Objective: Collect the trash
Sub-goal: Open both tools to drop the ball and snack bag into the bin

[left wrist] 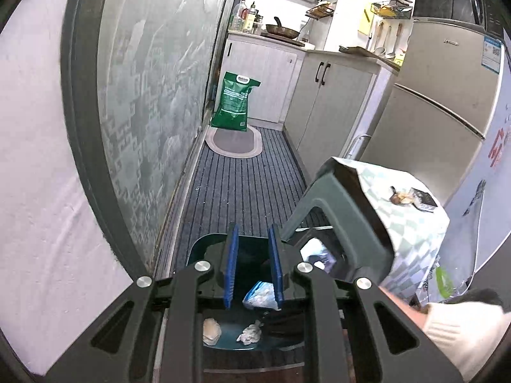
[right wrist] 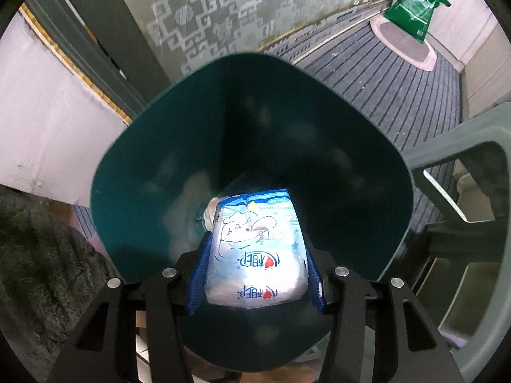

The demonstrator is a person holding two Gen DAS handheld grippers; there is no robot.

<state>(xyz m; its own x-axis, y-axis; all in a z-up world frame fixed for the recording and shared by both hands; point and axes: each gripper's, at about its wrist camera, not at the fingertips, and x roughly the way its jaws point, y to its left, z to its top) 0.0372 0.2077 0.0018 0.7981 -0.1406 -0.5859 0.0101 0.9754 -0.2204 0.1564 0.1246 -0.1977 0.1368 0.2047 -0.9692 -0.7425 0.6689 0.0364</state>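
Observation:
A dark teal trash bin (right wrist: 134,166) stands on the floor; it also shows in the left wrist view (left wrist: 198,249). My right gripper (right wrist: 255,245) is shut on a light blue tissue pack (right wrist: 258,249) and holds it over the bin's mouth. The pack also shows in the left wrist view (left wrist: 260,296). My left gripper (left wrist: 254,249) is open and empty above the bin. A crumpled white tissue (left wrist: 250,335) and a pale wad (left wrist: 211,330) lie on the bin's bottom.
A grey-green plastic stool (left wrist: 338,210) with a checkered cloth (left wrist: 412,220) stands right of the bin, with scraps (left wrist: 404,196) on top. A green sack (left wrist: 236,100) and oval mat (left wrist: 234,142) lie at the far end of the striped floor. Cabinets and a fridge (left wrist: 447,95) line the right.

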